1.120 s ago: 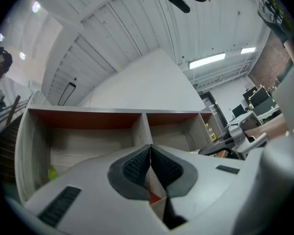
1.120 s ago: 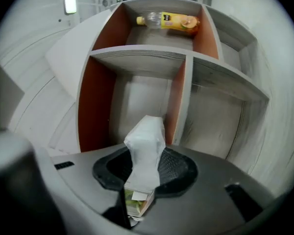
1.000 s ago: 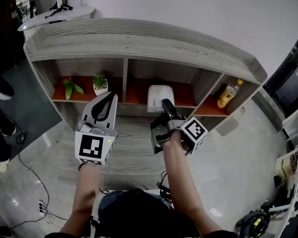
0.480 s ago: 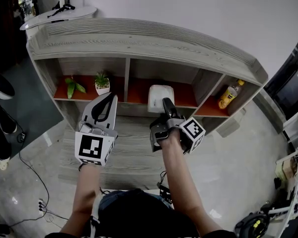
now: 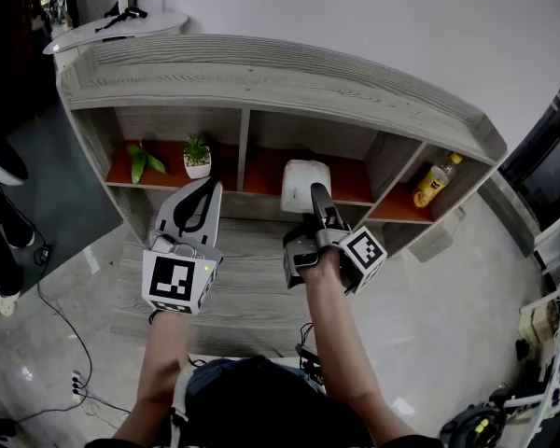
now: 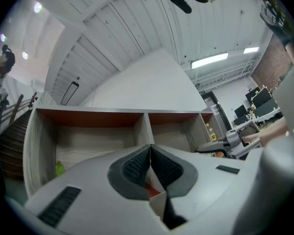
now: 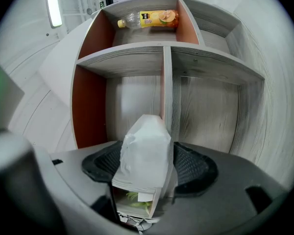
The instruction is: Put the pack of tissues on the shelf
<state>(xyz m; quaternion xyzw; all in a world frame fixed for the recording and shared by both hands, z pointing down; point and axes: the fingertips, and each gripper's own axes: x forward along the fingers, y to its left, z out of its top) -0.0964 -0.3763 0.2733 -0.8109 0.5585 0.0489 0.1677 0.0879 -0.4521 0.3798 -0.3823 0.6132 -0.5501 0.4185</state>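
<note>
my right gripper [image 5: 317, 196] has just been opening, its ribbed black pads loose on either side of the pack of tissues [image 7: 144, 153], a soft white block in crinkly plastic. it lies in the middle compartment of the grey wood-grain shelf [image 5: 261, 73], long axis running inward, narrow end toward me. my left gripper [image 5: 203, 189] has its fingers pressed together.

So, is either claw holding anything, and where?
Nothing: the right gripper has just been opening its jaws, the tissue pack loose between them on the shelf; left gripper is shut, empty.
</note>
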